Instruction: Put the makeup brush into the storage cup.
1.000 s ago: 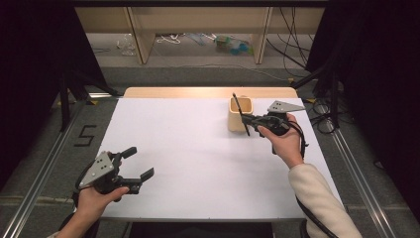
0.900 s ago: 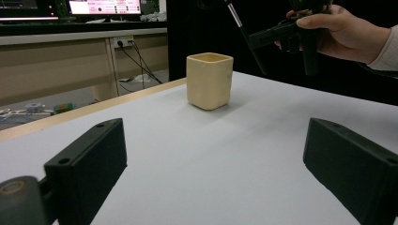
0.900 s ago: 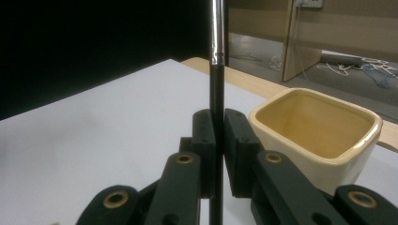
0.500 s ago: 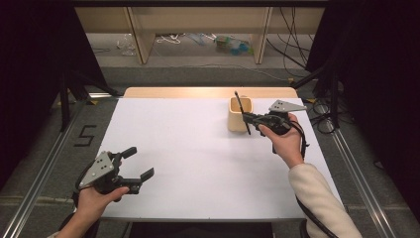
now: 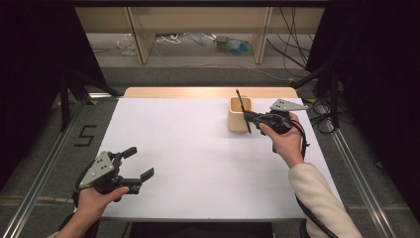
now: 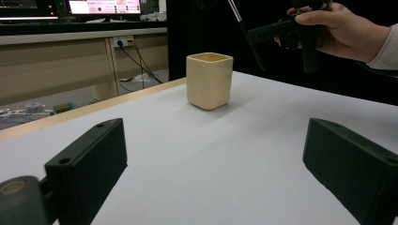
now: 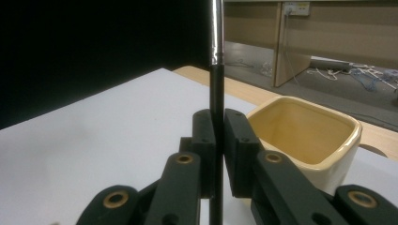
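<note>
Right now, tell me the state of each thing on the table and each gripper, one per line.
Right gripper: fingers shut on the pen, held beside the cup.
Pen: roughly upright, gripped mid-shaft, not in the cup.
Cup: upright on the table, nothing seen inside.
Left gripper: fingers open, holding nothing.
Table: white top, cup standing on it.

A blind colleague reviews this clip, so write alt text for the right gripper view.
The right tool clamps a thin black pen-like stick with a silver upper section, held upright between its two black jaws. Just beyond and to the right, a cream square cup stands open and empty on the white table.
</note>
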Available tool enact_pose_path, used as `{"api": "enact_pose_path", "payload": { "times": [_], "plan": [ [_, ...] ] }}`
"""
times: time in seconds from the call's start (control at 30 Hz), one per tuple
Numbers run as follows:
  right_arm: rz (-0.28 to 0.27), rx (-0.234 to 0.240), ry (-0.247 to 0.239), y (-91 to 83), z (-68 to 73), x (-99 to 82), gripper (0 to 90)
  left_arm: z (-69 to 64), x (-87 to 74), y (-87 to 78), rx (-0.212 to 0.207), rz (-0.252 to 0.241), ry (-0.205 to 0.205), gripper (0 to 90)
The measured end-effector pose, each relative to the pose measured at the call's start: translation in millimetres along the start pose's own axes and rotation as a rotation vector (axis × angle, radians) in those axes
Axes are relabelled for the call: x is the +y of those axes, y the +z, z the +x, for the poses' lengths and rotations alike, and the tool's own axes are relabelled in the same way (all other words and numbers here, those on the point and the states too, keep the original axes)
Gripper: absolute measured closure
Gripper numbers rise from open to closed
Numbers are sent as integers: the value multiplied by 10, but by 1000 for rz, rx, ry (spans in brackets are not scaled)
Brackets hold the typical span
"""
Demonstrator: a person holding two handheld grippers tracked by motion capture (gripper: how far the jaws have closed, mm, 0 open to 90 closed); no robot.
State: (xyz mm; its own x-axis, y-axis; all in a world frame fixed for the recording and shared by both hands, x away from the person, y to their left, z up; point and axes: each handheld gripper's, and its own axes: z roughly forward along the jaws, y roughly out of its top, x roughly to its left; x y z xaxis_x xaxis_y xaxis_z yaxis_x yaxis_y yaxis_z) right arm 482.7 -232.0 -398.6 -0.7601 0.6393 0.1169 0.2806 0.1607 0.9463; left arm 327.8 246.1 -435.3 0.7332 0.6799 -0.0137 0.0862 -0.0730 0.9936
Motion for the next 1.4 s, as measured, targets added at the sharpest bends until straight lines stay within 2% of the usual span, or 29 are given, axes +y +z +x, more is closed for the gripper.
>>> {"api": "enact_pose_path", "payload": {
  "times": [0.1,0.2,0.23,0.27,0.47,0.67,0.73,0.77,0.9,0.93,1.0,1.1,1.13,1.2,1.4],
  "plan": [
    [-9,-14,-11,-1,-9,2,842,-6,-2,0,1,1,-8,62],
    [-27,-15,-9,9,-12,-2,842,2,0,0,0,2,3,62],
    [-27,-16,-7,7,-13,-2,842,3,0,0,1,2,3,62],
    [-3,-9,2,-4,-10,3,842,3,0,0,1,2,4,62],
    [-20,-17,6,5,-8,2,842,3,0,0,1,2,3,62],
    [-8,-16,6,-3,-12,10,842,1,-2,2,-1,3,-1,63],
    [-11,-19,1,-1,-15,8,841,-1,-2,2,-1,3,-2,64],
    [-34,-22,-6,13,-20,4,842,-1,-2,2,-1,3,-2,64],
    [-26,-17,8,4,-16,11,842,2,-2,2,0,3,1,65],
    [-35,-22,-5,5,-25,14,842,1,-2,2,0,3,1,64],
    [-28,-16,8,-1,-20,17,842,-1,-2,2,0,3,-1,65],
    [-30,-30,-3,-6,-31,21,842,1,-2,2,0,3,0,65],
    [-16,-24,7,-11,-27,24,842,1,-2,2,1,3,1,65],
    [-30,-40,-6,-8,-35,25,842,1,-2,2,1,4,1,65],
    [-42,-35,-3,-7,-41,30,842,0,-3,3,1,4,0,65]
  ]
}}
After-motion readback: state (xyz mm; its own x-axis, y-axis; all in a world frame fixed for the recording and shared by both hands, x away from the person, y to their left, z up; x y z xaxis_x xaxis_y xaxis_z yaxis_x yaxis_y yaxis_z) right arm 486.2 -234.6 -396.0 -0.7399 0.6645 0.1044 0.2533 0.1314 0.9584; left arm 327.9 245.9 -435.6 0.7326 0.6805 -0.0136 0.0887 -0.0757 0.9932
